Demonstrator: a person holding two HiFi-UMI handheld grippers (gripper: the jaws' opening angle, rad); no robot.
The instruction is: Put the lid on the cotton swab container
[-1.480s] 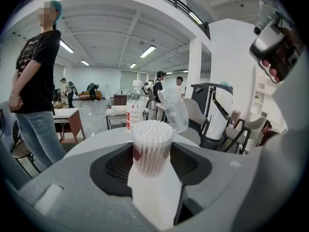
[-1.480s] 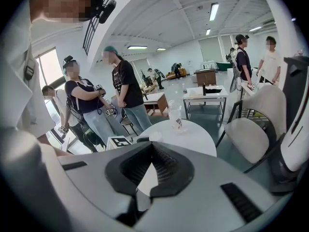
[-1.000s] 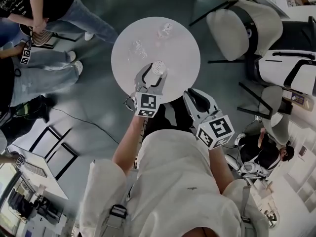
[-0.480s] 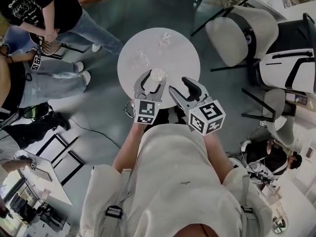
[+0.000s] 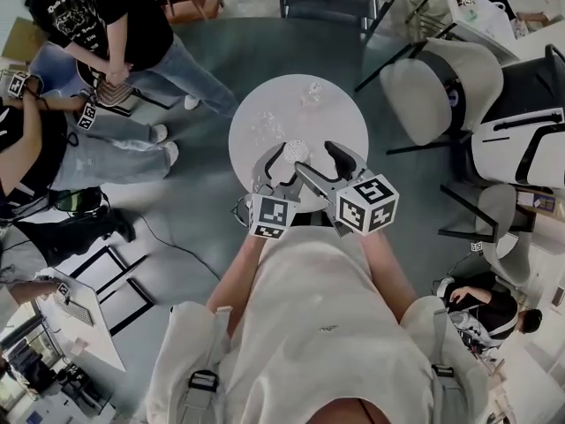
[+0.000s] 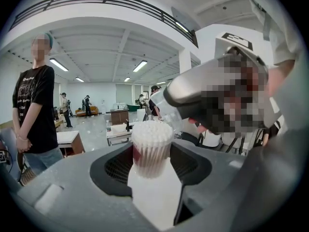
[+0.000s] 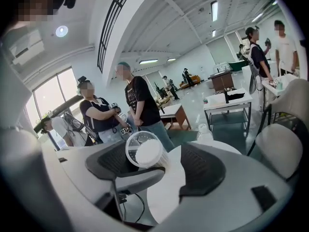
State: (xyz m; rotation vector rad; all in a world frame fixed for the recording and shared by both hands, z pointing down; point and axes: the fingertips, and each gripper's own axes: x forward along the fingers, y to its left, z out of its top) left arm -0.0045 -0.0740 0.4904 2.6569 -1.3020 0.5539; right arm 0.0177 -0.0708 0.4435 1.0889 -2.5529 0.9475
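Now, head view: the right gripper (image 5: 316,159) has swung in beside the left gripper (image 5: 285,160), which has raised the container (image 5: 296,149) above the table (image 5: 342,113). Left gripper view: jaws part-open, clamped on the container. Right gripper view: jaws have just been opening and stand wide, with the container top between them, ungripped. Lid not identifiable, so capping is judged pending.

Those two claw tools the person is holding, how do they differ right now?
The left gripper is clamped on the open cotton swab container; the right gripper grips nothing, though the container sits just ahead of its jaws. The left gripper's jaws stand narrower, around the container; the right gripper's are spread wide, having just been opening. Both are grey and reach over the round white table.
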